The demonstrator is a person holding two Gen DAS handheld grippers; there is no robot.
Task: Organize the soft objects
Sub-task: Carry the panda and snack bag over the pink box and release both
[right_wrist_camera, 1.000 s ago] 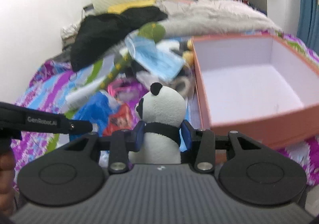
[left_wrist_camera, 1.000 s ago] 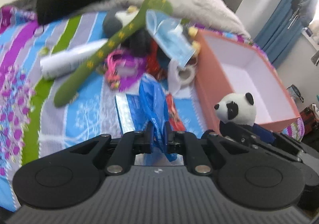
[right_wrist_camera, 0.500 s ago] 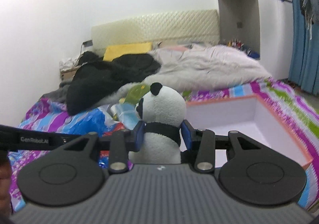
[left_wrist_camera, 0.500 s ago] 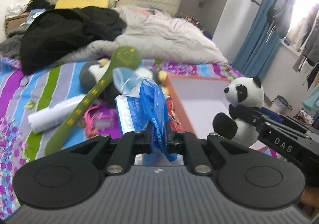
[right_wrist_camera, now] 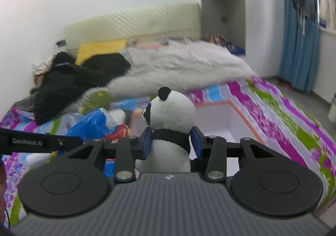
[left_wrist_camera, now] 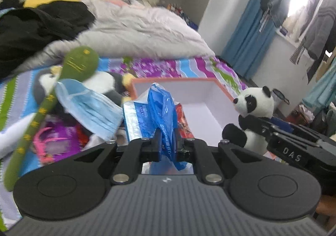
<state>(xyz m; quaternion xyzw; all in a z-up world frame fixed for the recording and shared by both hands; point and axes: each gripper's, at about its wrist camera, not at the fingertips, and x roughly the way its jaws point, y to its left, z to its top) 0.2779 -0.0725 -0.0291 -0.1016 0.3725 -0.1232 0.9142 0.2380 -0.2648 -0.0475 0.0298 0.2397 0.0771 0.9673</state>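
Observation:
My left gripper (left_wrist_camera: pixel 167 143) is shut on a crumpled blue plastic bag (left_wrist_camera: pixel 161 110) and holds it above the bed, near the front of an orange box (left_wrist_camera: pixel 176 81) with a white inside. My right gripper (right_wrist_camera: pixel 171 141) is shut on a black-and-white panda plush (right_wrist_camera: pixel 171 114), held upright around its middle; the panda also shows at the right of the left wrist view (left_wrist_camera: pixel 252 108). The orange box (right_wrist_camera: pixel 245 120) lies beyond the panda. A long green plush (left_wrist_camera: pixel 79 61), a blue face mask (left_wrist_camera: pixel 92 108) and a penguin plush (left_wrist_camera: pixel 109 82) lie left of the box.
A striped, flowered bedspread (right_wrist_camera: pixel 283 114) covers the bed. A grey fluffy blanket (left_wrist_camera: pixel 142 32) and black clothes (left_wrist_camera: pixel 35 24) are heaped at the head end. A pink and purple item (left_wrist_camera: pixel 54 139) and a white tube (left_wrist_camera: pixel 12 137) lie at left. Blue curtains (right_wrist_camera: pixel 298 43) hang at right.
Both grippers have risen and tilted up, keeping their loads. The panda now sits over the near right of the box. The views have shifted and blurred a little.

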